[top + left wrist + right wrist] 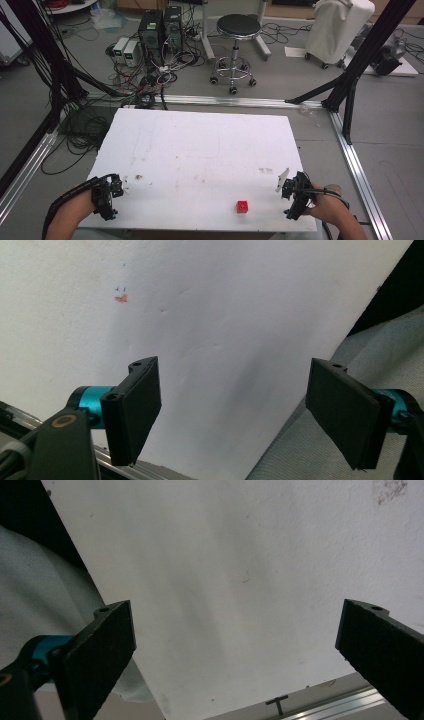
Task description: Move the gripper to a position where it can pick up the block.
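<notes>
A small red block (242, 206) is seen on the white worktop (200, 150), near the near edge and right of the middle. It stands alone, with bare surface all round it. The right gripper (290, 192) is held at the near right corner of the worktop, near the block but apart from it; in the right gripper view its jaws are spread wide with nothing between them. The left gripper (116, 187) is held at the near left corner, well apart from the block, and in the left gripper view (235, 410) its jaws are likewise spread wide and empty, over the worktop's edge.

The work is judged to be at its opening step: neither gripper is yet brought to the block, and no grasp is begun. The block is most readily reached by the right gripper. For the next move, that gripper would need to be carried left and lowered so that the block is bracketed by the wide jaws, which are then closed squarely on two opposite faces. Because the block is small, careful centring is called for, or it may be nudged aside.
</notes>
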Available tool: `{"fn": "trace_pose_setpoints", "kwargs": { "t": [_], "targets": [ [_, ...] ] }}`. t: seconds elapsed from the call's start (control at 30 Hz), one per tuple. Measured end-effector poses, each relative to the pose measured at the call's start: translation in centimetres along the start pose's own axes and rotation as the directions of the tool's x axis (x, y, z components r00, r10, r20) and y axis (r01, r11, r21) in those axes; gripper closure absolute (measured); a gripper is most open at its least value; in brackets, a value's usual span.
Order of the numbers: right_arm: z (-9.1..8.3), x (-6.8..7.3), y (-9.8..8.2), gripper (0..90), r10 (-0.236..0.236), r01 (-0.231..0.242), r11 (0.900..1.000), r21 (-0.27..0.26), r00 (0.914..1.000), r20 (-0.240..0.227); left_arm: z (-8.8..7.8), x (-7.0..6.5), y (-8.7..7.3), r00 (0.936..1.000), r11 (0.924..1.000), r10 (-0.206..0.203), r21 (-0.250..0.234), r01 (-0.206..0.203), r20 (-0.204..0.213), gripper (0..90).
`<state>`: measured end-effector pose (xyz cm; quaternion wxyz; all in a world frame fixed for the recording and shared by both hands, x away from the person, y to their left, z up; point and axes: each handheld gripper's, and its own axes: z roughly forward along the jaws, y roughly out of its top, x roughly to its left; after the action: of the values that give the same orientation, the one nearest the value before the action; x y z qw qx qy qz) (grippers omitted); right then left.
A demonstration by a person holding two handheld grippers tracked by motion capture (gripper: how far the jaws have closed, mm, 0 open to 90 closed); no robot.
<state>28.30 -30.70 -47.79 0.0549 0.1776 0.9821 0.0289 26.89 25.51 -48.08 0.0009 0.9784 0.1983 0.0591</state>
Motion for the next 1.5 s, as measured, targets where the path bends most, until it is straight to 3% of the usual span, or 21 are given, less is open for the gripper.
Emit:
{"fn": "trace_pose_setpoints", "kwargs": {
  "t": [0.33,0.67,1.27,1.5],
  "targets": [
    [-0.9,0.2,2.4,1.9,-0.060,0.060,0.998,-0.014,0.9982,0.008,0.0,0.0,0.0,1.0000,1.0000,0.000,0.000,0.000,0.002,22.5],
    [-1.1,0.7,5.0,1.9,-0.134,0.134,0.991,-0.009,0.9909,0.005,0.0,0.0,-0.1,1.0000,1.0000,-0.004,0.003,0.004,0.005,22.5],
    [-0.9,1.6,7.8,1.9,-0.217,0.217,0.976,-0.027,0.9760,-0.010,-0.1,0.0,-0.1,0.9999,1.0000,-0.003,-0.002,0.003,0.013,22.5],
    [-0.6,2.0,9.2,1.9,-0.257,0.256,0.966,-0.037,0.9663,-0.019,-0.1,0.0,-0.2,1.0000,1.0000,-0.005,-0.002,0.005,0.006,22.5]
  ]
}}
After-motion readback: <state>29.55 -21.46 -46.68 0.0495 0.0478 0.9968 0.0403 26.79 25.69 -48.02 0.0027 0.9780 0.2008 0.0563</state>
